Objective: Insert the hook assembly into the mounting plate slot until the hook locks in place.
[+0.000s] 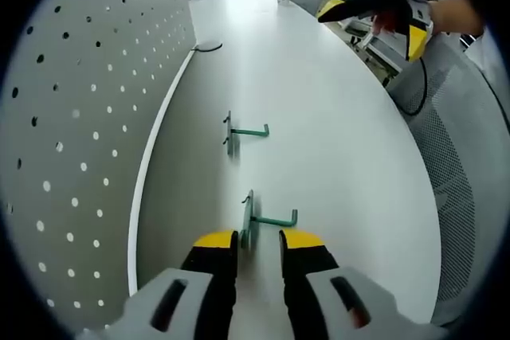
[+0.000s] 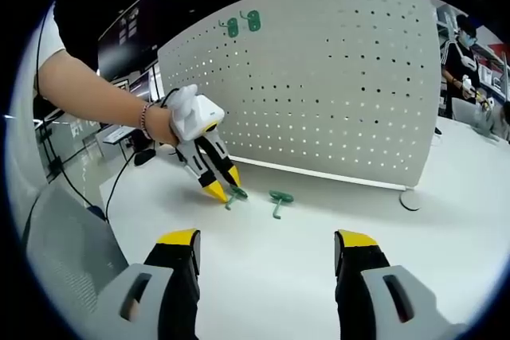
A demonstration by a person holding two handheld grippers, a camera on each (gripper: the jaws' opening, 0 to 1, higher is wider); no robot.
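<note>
Two green hooks lie on the white table (image 1: 335,141) beside the upright white pegboard (image 1: 88,117). The near hook (image 1: 267,219) has its flat plate standing between the yellow tips of my left gripper (image 1: 258,240), which is open and low over the table. The far hook (image 1: 243,131) lies free farther along. In the right gripper view the left gripper (image 2: 219,185) points down at one hook (image 2: 235,194), and the other hook (image 2: 279,199) lies just to its right, both in front of the pegboard (image 2: 319,93). My right gripper (image 2: 268,240) is wide open, holding nothing, and hovers back from the hooks.
Two green pieces (image 2: 243,23) hang at the pegboard's top corner. A black cable loop (image 1: 207,47) lies by the board's far end. A mesh chair (image 1: 454,157) stands along the table's right edge. A hand holds the right gripper (image 1: 382,5) above the table's far side.
</note>
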